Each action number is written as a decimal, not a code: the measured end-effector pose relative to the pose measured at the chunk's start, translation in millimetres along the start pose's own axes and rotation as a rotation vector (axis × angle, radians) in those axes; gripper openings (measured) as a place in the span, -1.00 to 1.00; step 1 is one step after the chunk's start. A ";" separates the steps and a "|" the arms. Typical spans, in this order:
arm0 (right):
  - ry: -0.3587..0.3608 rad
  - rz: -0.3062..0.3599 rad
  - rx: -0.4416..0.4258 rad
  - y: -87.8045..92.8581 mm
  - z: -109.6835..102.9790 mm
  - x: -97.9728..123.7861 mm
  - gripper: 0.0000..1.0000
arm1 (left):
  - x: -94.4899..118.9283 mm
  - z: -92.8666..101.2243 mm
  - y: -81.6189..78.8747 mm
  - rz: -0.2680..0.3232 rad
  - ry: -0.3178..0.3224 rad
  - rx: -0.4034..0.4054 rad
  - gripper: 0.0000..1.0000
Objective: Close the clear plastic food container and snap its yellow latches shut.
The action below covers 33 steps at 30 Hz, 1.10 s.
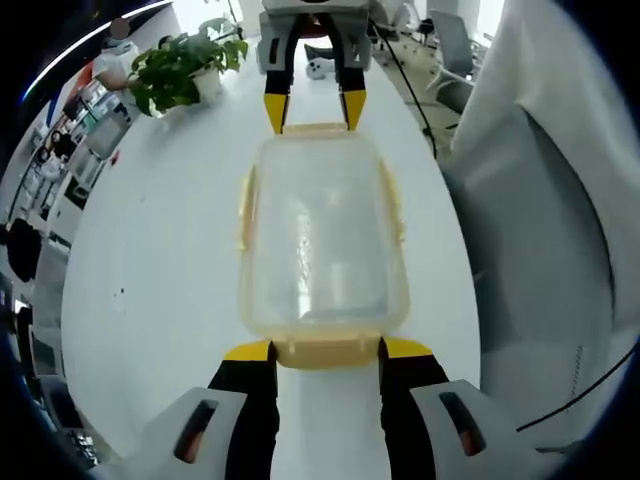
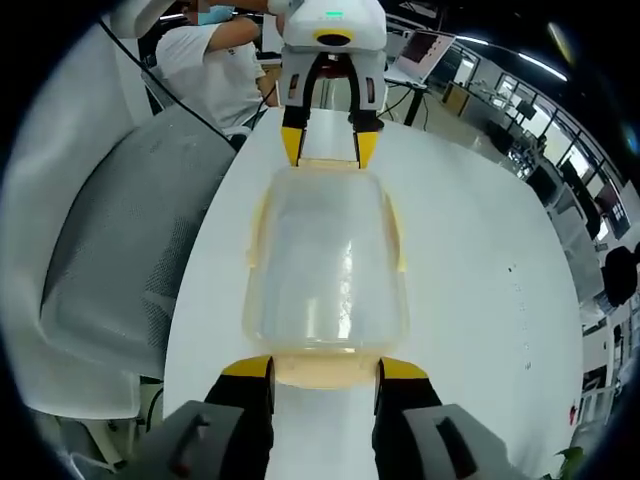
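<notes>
I've got the clear plastic food container (image 1: 322, 245) lying flat on the white table (image 1: 150, 290), lid down on it, one container and no more, and its long axis runs straight from one gripper to the other. At my end in the left gripper view, the left gripper (image 1: 327, 349) has its two yellow-tipped fingers (image 1: 250, 351) spread about as wide as the container's short end, one at each corner, with the near yellow latch (image 1: 325, 350) sitting between them; the tips look to be right at the rim, though I cannot tell whether they press on it. Same picture from the other side: in the right gripper view the right gripper (image 2: 325, 369) holds its fingers (image 2: 247, 367) apart at the corners of its own short end, bracketing the pale yellow latch (image 2: 322, 372) there, not clamped on anything. Each gripper shows up at the far end of the other's view, tips at the far rim. I count four yellow latches in all, one on each short end and one on each long side (image 1: 246, 205); whether they are snapped down I cannot tell. Out past the container, a green potted plant (image 1: 180, 65) stands on the table, a white chair with a grey mesh seat (image 2: 110, 250) sits just beside the table edge, and a person in a white shirt (image 2: 210, 55) is seated beyond.
</notes>
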State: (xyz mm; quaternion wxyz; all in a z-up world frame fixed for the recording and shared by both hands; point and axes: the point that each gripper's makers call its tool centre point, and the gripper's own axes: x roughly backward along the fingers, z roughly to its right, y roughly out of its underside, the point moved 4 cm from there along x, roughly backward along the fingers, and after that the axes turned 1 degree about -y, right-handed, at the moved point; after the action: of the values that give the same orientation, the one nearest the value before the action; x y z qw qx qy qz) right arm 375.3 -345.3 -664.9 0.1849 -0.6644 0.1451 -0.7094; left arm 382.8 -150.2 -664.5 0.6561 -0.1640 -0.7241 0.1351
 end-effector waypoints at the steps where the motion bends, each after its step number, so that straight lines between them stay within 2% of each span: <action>1: 0.000 -0.002 0.000 1.4 0.1 0.1 -0.27 | -1.3 -0.5 -0.9 0.001 0.001 0.002 -0.26; 16: -0.012 -0.032 -0.001 23.2 0.1 -9.5 -0.26 | -20.8 -0.1 -9.4 0.002 0.011 0.006 -0.26; 33: -0.042 -0.037 -0.004 30.0 1.1 -24.0 -0.26 | -36.1 0.4 -2.0 -0.021 0.038 0.021 -0.26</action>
State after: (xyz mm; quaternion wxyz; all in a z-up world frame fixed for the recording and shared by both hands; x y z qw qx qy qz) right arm 379.6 -360.9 -699.7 0.1732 -0.6822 0.1303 -0.6983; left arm 385.3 -167.0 -696.4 0.6729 -0.1523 -0.7117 0.1326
